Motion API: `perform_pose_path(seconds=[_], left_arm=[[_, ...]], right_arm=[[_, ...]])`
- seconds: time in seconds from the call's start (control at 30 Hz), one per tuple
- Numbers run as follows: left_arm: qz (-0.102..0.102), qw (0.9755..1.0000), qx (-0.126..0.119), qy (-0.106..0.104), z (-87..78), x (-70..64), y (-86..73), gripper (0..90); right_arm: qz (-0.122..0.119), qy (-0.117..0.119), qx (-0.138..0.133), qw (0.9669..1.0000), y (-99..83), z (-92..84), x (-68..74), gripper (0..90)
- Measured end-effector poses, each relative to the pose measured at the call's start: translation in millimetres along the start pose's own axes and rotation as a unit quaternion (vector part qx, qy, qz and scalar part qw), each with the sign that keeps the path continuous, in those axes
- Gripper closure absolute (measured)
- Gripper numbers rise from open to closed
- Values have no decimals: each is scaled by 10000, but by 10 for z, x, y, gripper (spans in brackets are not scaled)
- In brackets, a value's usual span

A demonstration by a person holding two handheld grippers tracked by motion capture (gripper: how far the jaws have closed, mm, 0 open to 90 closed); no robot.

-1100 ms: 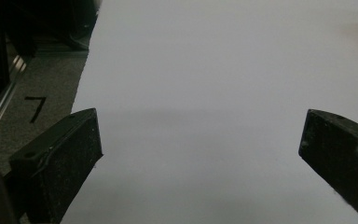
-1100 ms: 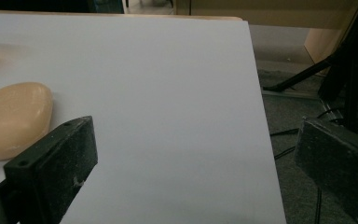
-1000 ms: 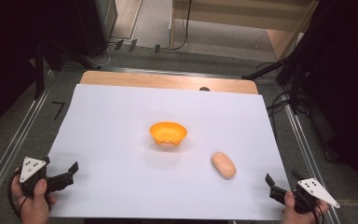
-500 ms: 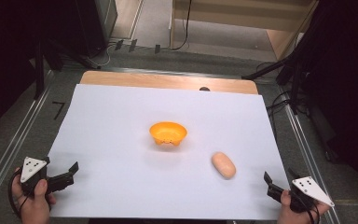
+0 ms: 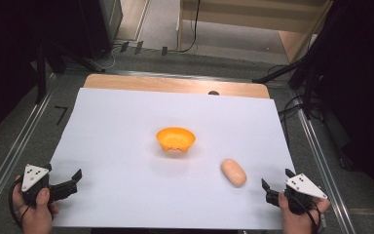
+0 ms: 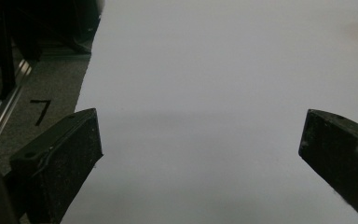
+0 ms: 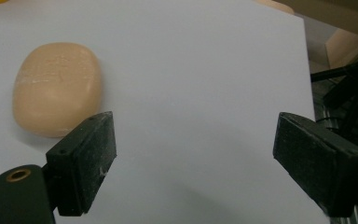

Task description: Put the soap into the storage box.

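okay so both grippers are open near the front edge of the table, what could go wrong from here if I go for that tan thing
The smooth, rounded tan soap-like bar could slip or squirt from the right gripper as its jaws close. It lies left of the jaws' line in the right gripper view, so a straight push may only nudge it. The loose-looking white paper sheet might shift, moving the orange plastic bowl.

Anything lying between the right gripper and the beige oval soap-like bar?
Nothing: in the high view only bare white paper sheet separates the right gripper from the beige oval bar.
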State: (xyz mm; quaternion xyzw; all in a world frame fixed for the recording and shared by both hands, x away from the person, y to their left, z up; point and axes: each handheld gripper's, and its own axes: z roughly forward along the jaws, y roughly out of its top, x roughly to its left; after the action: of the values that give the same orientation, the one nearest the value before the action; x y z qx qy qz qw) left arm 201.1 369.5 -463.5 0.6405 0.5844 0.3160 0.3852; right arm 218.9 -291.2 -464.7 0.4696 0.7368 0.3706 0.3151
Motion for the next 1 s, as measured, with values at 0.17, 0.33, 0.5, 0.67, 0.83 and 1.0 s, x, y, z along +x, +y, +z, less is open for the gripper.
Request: perform_pose_path(seconds=[0.17,0.33,0.5,0.67,0.83,1.0], left_arm=[[-2,10000,-9,-1,-4,3,-1,0],[-2,10000,0,6,0,0,0,0],[-1,10000,16,5,0,0,1,0],[-12,10000,10,7,-1,1,1,0],[-7,10000,13,8,-1,1,1,0],[-6,10000,10,13,0,0,1,0]], right_arm=[[75,331,274,9990,81,61,0,137],[107,538,440,9975,148,110,2,138],[98,715,710,9949,242,193,28,137],[93,856,914,9921,326,259,68,137],[94,942,1139,9890,393,323,89,136],[57,1035,1359,9853,459,384,95,136]])
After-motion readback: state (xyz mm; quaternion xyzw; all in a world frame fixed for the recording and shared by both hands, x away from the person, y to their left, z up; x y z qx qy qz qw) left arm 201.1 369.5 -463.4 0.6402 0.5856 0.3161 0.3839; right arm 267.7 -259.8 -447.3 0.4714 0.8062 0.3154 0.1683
